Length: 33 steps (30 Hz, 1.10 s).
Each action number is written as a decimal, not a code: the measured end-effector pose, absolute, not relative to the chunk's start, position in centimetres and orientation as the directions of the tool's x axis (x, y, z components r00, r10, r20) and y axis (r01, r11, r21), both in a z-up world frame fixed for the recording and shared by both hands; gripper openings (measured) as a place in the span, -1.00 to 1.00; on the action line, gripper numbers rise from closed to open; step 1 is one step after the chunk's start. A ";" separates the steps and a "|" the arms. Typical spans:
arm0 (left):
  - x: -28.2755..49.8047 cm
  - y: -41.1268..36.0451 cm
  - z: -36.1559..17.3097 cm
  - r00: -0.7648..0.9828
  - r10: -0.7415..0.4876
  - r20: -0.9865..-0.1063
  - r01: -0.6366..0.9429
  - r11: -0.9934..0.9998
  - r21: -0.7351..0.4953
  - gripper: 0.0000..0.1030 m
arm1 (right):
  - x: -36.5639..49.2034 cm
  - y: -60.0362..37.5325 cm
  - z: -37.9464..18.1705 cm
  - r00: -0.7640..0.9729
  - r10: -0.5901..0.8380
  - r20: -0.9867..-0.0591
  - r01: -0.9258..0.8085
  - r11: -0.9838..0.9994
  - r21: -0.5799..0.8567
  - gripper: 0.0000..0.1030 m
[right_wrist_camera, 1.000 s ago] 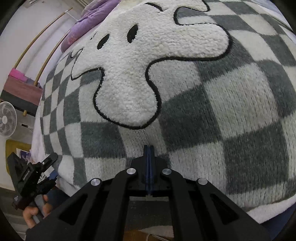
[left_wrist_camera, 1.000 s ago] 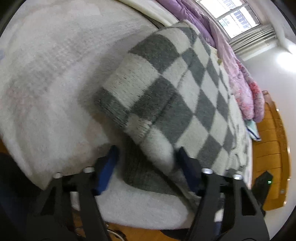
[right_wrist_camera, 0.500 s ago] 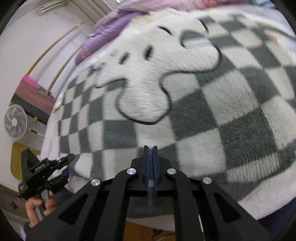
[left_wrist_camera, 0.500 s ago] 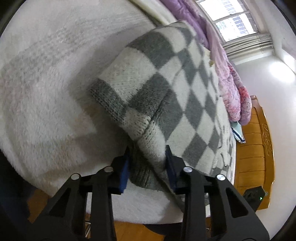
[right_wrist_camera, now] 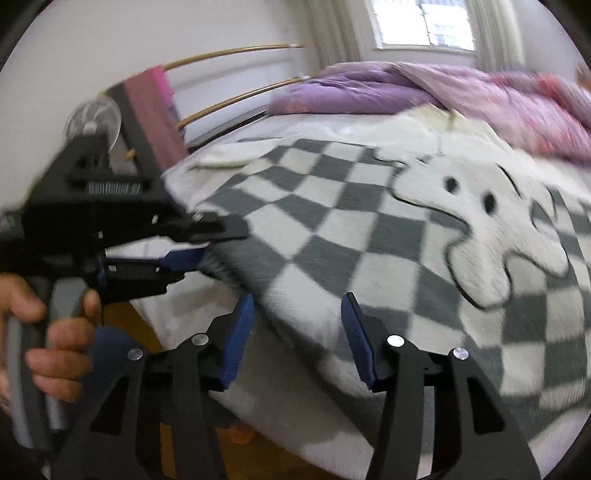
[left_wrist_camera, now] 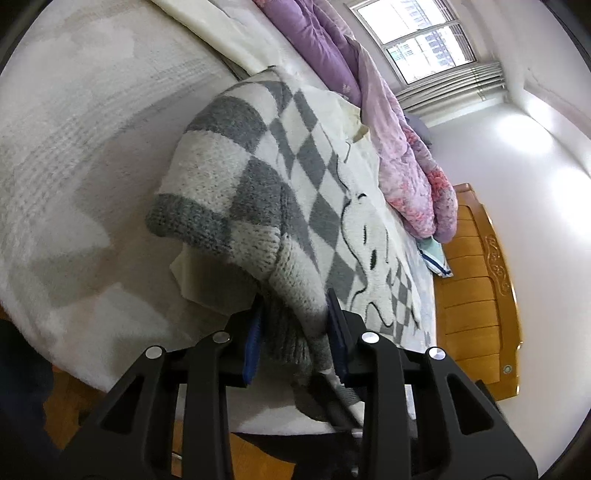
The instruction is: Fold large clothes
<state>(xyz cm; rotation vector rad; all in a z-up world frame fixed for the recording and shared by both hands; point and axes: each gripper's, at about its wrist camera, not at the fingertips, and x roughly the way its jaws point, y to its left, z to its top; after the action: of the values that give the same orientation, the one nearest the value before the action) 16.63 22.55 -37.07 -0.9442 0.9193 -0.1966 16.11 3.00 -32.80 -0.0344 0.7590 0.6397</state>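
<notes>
A large grey-and-white checkered knit sweater (left_wrist_camera: 266, 177) with a white cartoon figure lies spread on the bed; it also shows in the right wrist view (right_wrist_camera: 388, 236). My left gripper (left_wrist_camera: 295, 328) is shut on the sweater's grey hem at its near corner and lifts it a little off the bed. In the right wrist view the left gripper (right_wrist_camera: 195, 240) shows at the left, pinching that corner. My right gripper (right_wrist_camera: 299, 332) is open and empty, its jaws apart at the sweater's near edge.
A white fleece cover (left_wrist_camera: 74, 184) lies over the bed. A purple-pink quilt (left_wrist_camera: 399, 147) is bunched along the far side. A wooden footboard (left_wrist_camera: 476, 280) stands at the right. A fan (right_wrist_camera: 94, 118) and a window (right_wrist_camera: 421, 26) are behind.
My left gripper closed on the sweater's corner and raised it. My right gripper went from shut to open and swung left along the near edge toward the left gripper.
</notes>
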 end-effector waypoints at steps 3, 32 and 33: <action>16.7 22.8 -37.0 0.614 -0.536 -0.579 -0.227 0.583 -0.780 -0.42 | 16.2 5.1 -33.5 0.562 0.509 -0.652 -0.584 0.802 0.123 -0.05; 17.7 26.9 -39.2 0.639 -0.554 -0.534 -0.331 0.429 -0.841 0.68 | 21.5 4.4 -34.2 0.545 0.553 -0.630 -0.500 0.818 0.285 -0.70; 18.4 26.8 -39.2 0.639 -0.552 -0.535 -0.333 0.428 -0.840 0.68 | 21.6 4.0 -34.0 0.540 0.566 -0.624 -0.492 0.813 0.311 -0.70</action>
<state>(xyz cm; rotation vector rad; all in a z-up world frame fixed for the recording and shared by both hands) 18.35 26.83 -39.16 -1.1637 0.9191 -0.1643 21.62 4.05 -34.00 0.1027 0.7783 0.6300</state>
